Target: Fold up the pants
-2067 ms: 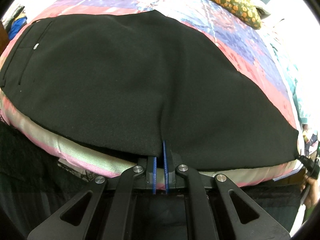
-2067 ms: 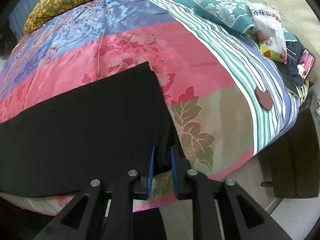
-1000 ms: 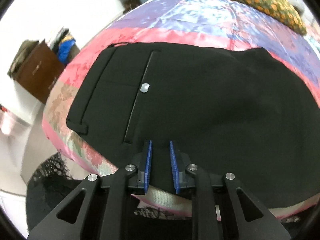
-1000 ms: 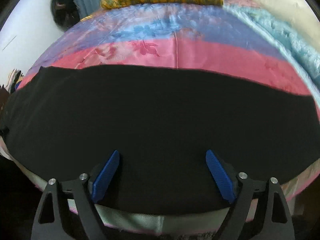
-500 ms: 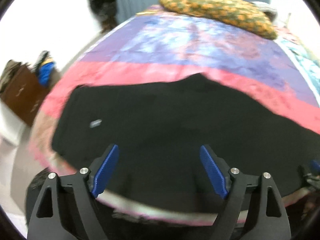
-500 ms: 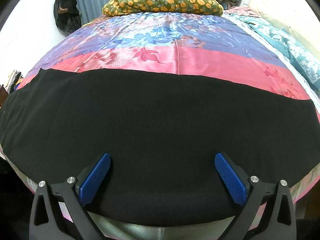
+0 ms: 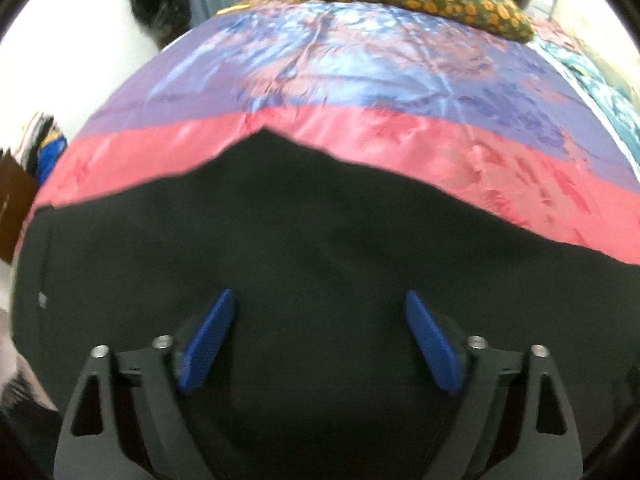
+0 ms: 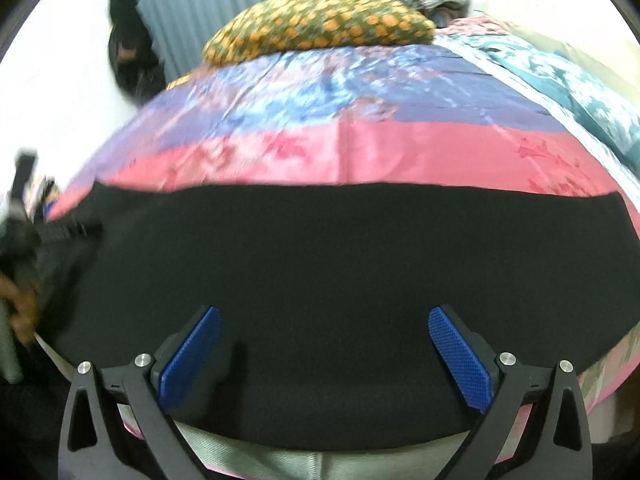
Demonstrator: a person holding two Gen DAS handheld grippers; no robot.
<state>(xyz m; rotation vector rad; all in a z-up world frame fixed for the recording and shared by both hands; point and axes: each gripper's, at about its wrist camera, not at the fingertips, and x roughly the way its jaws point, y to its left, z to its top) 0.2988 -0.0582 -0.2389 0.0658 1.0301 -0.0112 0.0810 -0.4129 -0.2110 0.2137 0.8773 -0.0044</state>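
Observation:
Black pants (image 7: pixel 304 248) lie flat across the near part of a bed, leg folded on leg, waist end at the left. They also fill the right wrist view (image 8: pixel 320 256). My left gripper (image 7: pixel 320 340) is open and empty, hovering over the pants near the waist end. My right gripper (image 8: pixel 324 352) is open and empty, over the leg part close to the bed's front edge. The left gripper shows blurred at the left edge of the right wrist view (image 8: pixel 52 232).
The bed has a satin quilt (image 7: pixel 360 92) in pink, purple and blue bands. An orange-spotted pillow (image 8: pixel 320 26) lies at the far end. A teal blanket (image 8: pixel 580 88) lies at the right. A brown cabinet (image 7: pixel 12 208) stands left of the bed.
Both grippers let go of the pants' near edge and opened wide. They have risen and now hover over the cloth; the left one moved back toward the pants' middle.

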